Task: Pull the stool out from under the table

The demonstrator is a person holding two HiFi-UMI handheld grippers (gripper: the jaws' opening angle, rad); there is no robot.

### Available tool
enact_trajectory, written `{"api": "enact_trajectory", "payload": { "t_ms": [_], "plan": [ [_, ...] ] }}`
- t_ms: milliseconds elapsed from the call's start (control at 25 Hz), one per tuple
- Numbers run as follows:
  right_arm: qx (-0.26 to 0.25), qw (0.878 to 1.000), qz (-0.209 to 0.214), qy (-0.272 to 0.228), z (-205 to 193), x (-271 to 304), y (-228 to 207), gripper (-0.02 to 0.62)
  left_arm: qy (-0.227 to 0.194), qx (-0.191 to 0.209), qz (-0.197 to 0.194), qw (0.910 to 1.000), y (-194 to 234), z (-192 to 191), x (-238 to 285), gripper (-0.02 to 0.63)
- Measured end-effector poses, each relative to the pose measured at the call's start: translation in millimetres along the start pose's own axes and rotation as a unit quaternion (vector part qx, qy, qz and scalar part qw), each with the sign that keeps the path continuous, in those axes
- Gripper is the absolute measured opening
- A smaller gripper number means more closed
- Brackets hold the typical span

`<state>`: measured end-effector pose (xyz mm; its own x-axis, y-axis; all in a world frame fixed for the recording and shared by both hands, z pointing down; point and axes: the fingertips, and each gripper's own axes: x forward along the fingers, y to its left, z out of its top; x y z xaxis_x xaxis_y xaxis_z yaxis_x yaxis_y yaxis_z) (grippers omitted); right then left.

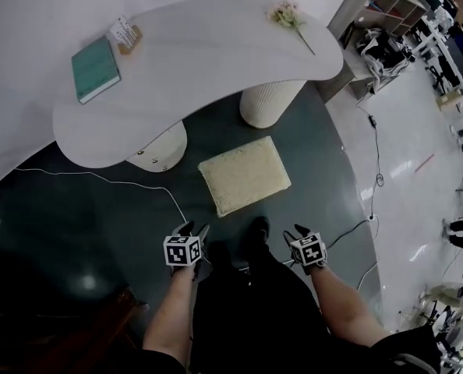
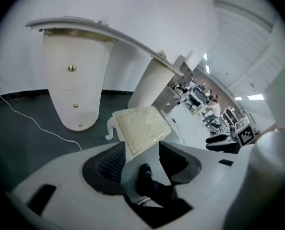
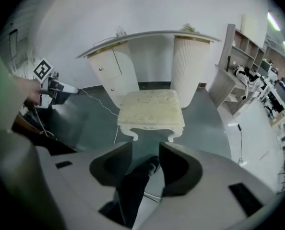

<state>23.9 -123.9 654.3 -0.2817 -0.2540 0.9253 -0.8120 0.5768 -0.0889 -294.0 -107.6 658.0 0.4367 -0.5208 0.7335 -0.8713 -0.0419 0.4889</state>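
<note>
Looking down, we see a wide dark floor that ends in a curved edge on the right, where a pale shiny floor begins. Much free floor lies between the stool and our feet, and also on the left side.

A white table with a rounded, bending front edge stands against the wall. It rests on a smooth white pedestal on the left and a ribbed column on the right. The cream stool stands on the dark floor in front of the table. Its whole seat shows past the table's edge, its far right corner is near the ribbed column, and it is well apart from both grippers. In the right gripper view its carved white legs stand flat on the floor.

On the table lie a teal book near the left end, a small card holder beside it, and a sprig of flowers at the right end. A thin white cable runs over the dark floor, left of the stool.

Our left gripper and right gripper hang in the air on either side of our dark shoe. Each has its jaws moderately apart, and between them we see only our leg and the floor far below.
</note>
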Motion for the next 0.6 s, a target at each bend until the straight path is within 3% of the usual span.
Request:
{"api": "enact_trajectory", "payload": {
  "t_ms": [200,400,600],
  "plan": [
    [-0.026,0.999,-0.031,-0.027,7.7,-62.2,10.3,0.152,-0.029,0.033,-0.036,0.9984,-25.9,15.6,-36.9,0.213],
    [0.036,0.995,-0.078,-0.048,-11.7,-111.7,1.4,0.149,-0.025,0.07,-0.061,0.9954,-45.3,8.0,-70.3,0.207],
    [0.03,0.996,-0.08,-0.009,-53.7,-128.2,8.2,0.143,-0.029,0.068,-0.059,0.9955,-56.2,2.1,-98.7,0.199]
  ]
}}
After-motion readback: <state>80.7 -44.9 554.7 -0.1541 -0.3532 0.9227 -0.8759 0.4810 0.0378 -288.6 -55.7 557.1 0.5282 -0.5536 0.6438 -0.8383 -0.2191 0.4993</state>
